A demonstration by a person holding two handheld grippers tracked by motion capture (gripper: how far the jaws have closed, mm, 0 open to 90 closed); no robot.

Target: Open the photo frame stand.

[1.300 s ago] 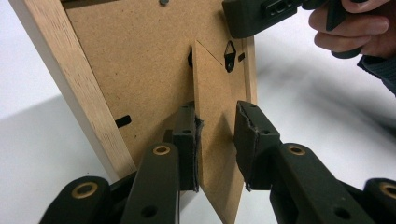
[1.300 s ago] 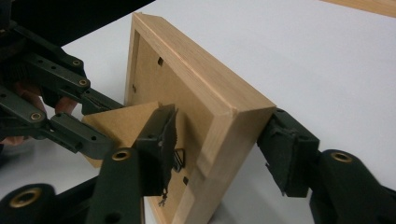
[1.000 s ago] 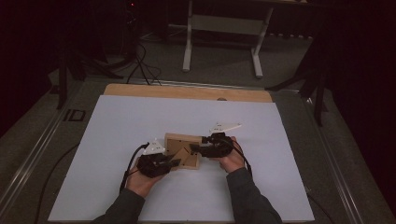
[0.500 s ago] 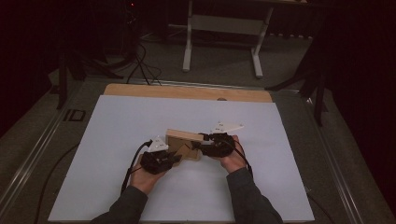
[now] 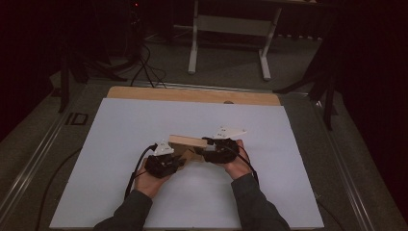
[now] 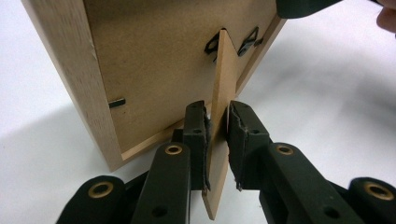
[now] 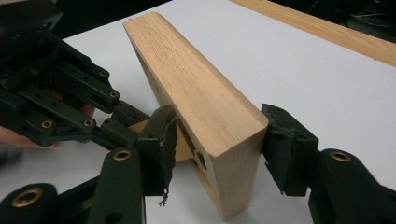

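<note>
The left gripper [image 6: 217, 140] pinches the thin stand [image 6: 220, 116] on the frame's [image 5: 185, 141] back. The right gripper [image 7: 217, 149] sits around the frame's end; its jaws have just been opening, and a gap shows. The frame could tip. It stands on the table [image 5: 120, 125], near the person, long side running left to right, back toward the person.
</note>
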